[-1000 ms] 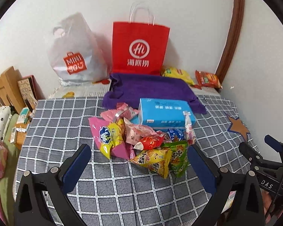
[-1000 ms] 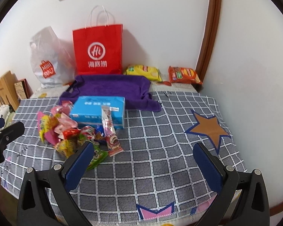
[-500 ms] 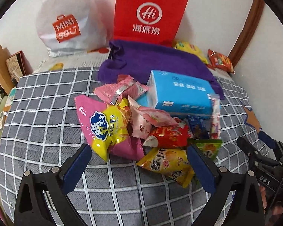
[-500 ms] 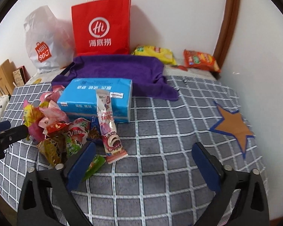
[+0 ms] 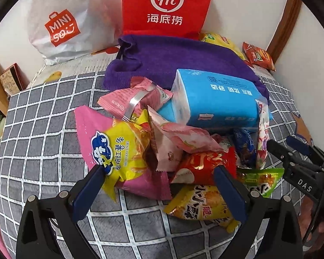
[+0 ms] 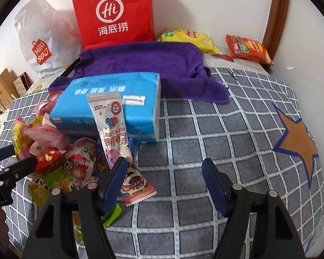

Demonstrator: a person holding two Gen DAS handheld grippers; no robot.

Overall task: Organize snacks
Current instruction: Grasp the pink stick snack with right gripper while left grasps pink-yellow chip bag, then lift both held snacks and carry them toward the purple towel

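A pile of snack packets lies on a grey checked cloth [image 5: 43,142] in front of a blue tissue pack [image 5: 216,99]. My left gripper [image 5: 159,185] is open low over the pile, its fingers straddling a pink and yellow sweet potato sticks bag [image 5: 116,149] and a red packet [image 5: 205,166]. A yellow chip packet [image 5: 203,205] lies by its right finger. My right gripper [image 6: 164,181] is open, its left finger [image 6: 114,181] at a long pink and white snack stick [image 6: 116,138] that leans on the tissue pack [image 6: 110,103].
A red Hi paper bag [image 5: 164,6] and a white Miniso bag [image 5: 62,23] stand at the wall behind a purple towel [image 5: 175,58]. A yellow chip bag [image 6: 188,37] and an orange bag [image 6: 247,49] lie at the back right. The wall is close on the right.
Both grippers have moved forward and down towards the snack pile. The left now straddles the front packets; the right has reached the long stick packet and narrowed a little.
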